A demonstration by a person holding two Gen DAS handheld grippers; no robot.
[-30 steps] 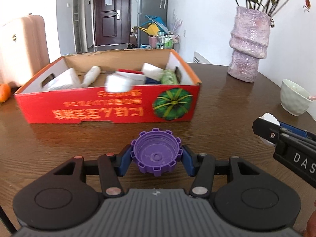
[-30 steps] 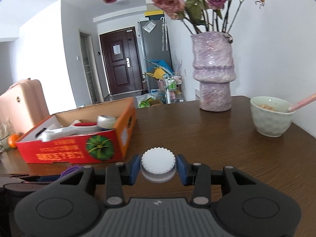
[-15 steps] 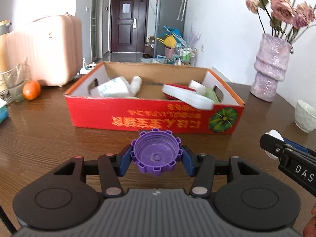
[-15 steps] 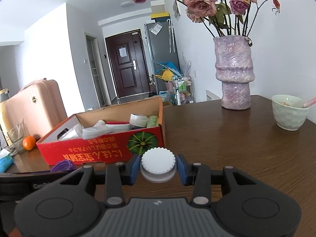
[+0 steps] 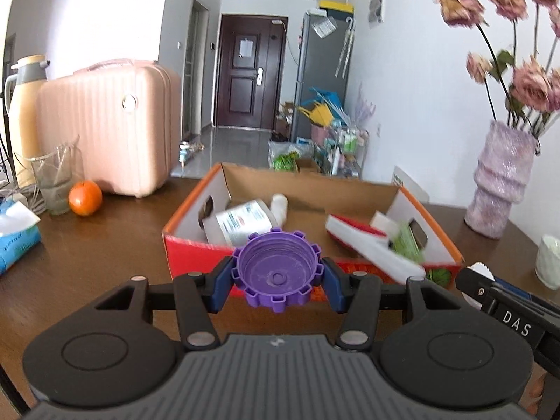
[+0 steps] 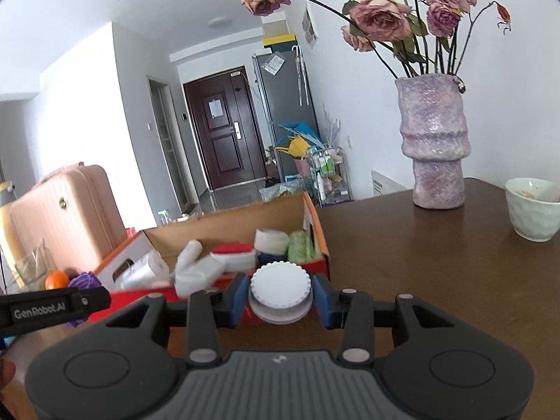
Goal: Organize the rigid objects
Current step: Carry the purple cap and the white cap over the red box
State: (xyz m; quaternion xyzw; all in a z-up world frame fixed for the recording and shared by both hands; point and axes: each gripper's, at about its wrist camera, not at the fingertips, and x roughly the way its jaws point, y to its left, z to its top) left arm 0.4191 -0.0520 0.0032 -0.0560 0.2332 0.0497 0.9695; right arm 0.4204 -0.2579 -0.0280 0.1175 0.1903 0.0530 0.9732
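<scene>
Two caps clamped: purple cap (image 5: 277,267) in left hand-held gripper (image 5: 276,281), white cap (image 6: 280,292) in right hand-held gripper (image 6: 280,301). Could clip the cardboard box (image 5: 451,248) rim, or roll off if released early.

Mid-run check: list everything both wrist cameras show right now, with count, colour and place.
Gear-edged plastic cap: 1, purple, between the left gripper's pads.
Ribbed round cap: 1, white, between the right gripper's pads.
Cardboard box: 1, red outside, on the table, holding bottles and packs.
Wooden table: 1, dark brown.
Textured vase: 1, lilac, with dried roses, far right.
Small bowl: 1, pale green, right edge.
Orange: 1, left of the box.
Drinking glass: 1, clear, beside the orange.
Hard suitcase: 1, pink, behind them.
Left gripper: black, blue pads.
Right gripper: same.
</scene>
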